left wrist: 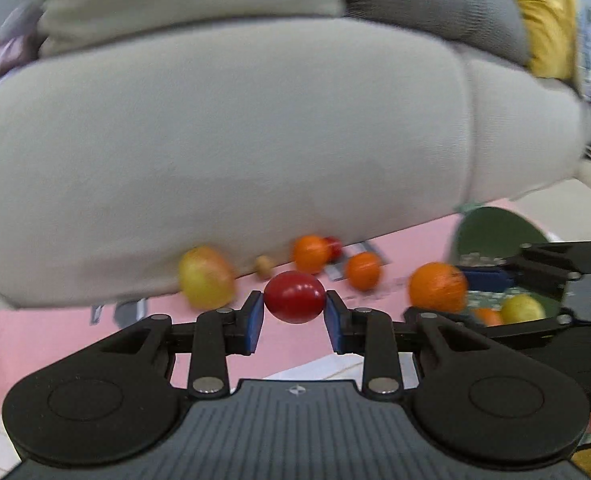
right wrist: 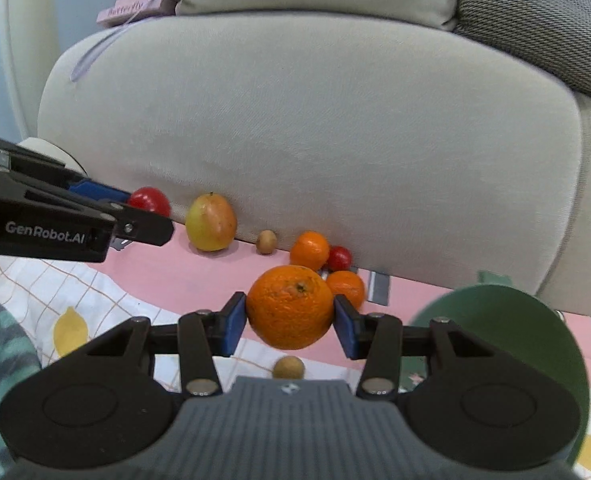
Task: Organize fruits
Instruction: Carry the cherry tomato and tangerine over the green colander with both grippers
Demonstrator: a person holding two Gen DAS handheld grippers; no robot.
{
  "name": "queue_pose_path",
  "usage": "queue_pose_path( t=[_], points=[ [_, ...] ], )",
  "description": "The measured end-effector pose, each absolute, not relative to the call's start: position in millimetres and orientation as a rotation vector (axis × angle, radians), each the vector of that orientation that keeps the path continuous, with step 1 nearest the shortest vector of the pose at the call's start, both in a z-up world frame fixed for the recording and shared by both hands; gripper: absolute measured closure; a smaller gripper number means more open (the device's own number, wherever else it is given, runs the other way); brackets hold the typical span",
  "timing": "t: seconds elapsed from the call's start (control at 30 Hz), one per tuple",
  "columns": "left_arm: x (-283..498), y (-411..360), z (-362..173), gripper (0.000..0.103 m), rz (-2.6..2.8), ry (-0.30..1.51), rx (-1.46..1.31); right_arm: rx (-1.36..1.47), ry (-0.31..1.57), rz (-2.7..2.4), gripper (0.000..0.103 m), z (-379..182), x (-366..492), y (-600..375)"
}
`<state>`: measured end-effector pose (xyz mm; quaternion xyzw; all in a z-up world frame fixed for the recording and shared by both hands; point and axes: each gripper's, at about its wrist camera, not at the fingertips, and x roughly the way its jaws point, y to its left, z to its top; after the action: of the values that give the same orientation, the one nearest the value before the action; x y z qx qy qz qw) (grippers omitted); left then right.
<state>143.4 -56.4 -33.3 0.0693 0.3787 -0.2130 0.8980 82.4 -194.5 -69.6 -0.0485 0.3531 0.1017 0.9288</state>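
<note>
The left gripper (left wrist: 294,304) sat low in the centre of its own view, pointing level toward the pale sofa cushion (left wrist: 223,160), its blue pads (left wrist: 255,322) pressed against both sides of a red tomato-like fruit (left wrist: 294,297), held clear of the pink mat (left wrist: 287,340). In the right wrist view the same gripper (right wrist: 147,204) came in from the left edge, angled toward the right, with the red fruit (right wrist: 149,201) at its tip.

The right gripper (right wrist: 290,312) filled the bottom centre of its view, aimed level at the cushion (right wrist: 315,140), jaws spread wide around a large orange (right wrist: 290,307) and closed onto it, one blue pad (right wrist: 233,324) on each flank. In the left wrist view that orange (left wrist: 437,286) showed at centre right, blurred, in front of the green bowl (left wrist: 495,224).

Along the foot of the cushion, across the middle of the right view, lay a yellow-red pear-shaped fruit (right wrist: 211,222), a small brown round fruit (right wrist: 266,241), a mandarin (right wrist: 309,251) touching a small red fruit (right wrist: 339,258), and a second mandarin (right wrist: 347,286) just behind the held orange. Another brown fruit (right wrist: 289,368) rested on the checked cloth (right wrist: 95,292) below the orange. The green bowl's rim (right wrist: 535,304) stood at lower right; the left view showed a yellow fruit (left wrist: 521,308) and an orange one (left wrist: 487,316) inside it.
</note>
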Motion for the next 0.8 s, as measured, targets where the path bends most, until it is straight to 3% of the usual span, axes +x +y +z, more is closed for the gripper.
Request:
queue_pose_path(
  t=[0.33,0.8],
  points=[
    [111.8,-133.8,-15.2,0.067,-0.673,0.758,0.234,-0.051,0.757,0.169,0.059,-55.4,41.9,-269.0],
    [121.3,-221.5,-41.2,0.067,-0.818,0.845,0.37,-0.069,0.862,0.099,0.059,-72.3,41.4,-355.6]
  ],
)
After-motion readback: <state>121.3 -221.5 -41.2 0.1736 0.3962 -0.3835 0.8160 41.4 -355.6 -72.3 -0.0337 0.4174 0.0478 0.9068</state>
